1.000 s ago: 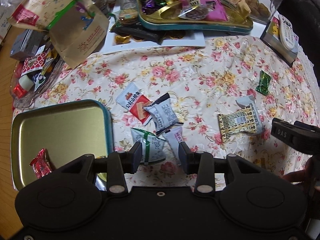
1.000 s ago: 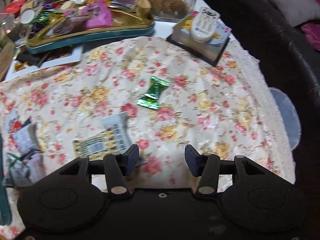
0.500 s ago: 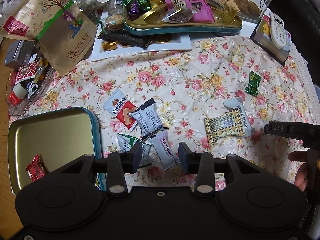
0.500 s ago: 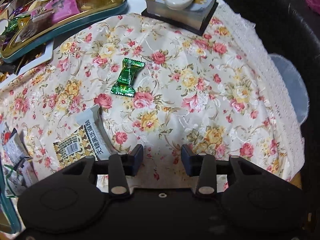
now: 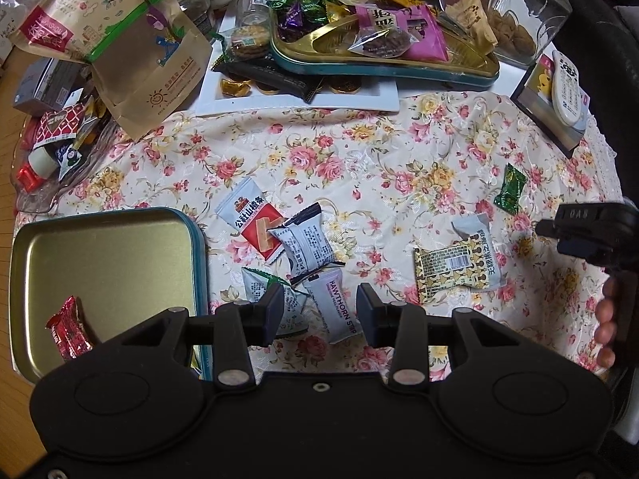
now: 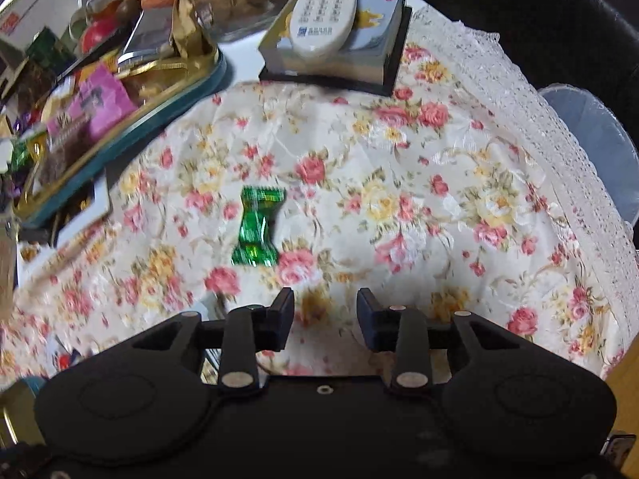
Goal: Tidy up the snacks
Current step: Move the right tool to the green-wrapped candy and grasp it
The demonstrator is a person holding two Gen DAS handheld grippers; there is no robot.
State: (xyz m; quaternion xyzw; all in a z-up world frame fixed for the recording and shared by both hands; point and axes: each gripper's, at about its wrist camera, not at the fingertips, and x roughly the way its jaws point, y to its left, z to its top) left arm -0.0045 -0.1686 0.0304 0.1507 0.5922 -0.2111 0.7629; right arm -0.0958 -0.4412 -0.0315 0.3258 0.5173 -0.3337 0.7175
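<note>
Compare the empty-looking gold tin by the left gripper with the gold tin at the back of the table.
The near gold tin holds only one red candy; the far gold tin is piled with wrapped snacks. The near gold tin sits on the floral cloth; the far gold tin rests partly on a white tray. Both are gold inside with teal rims.

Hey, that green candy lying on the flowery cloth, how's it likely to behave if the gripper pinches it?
The green candy looks small and probably light. Its shiny foil may be slippery, and the twisted ends would likely crumple. Lying flat on the soft tablecloth, it probably won't roll.
</note>
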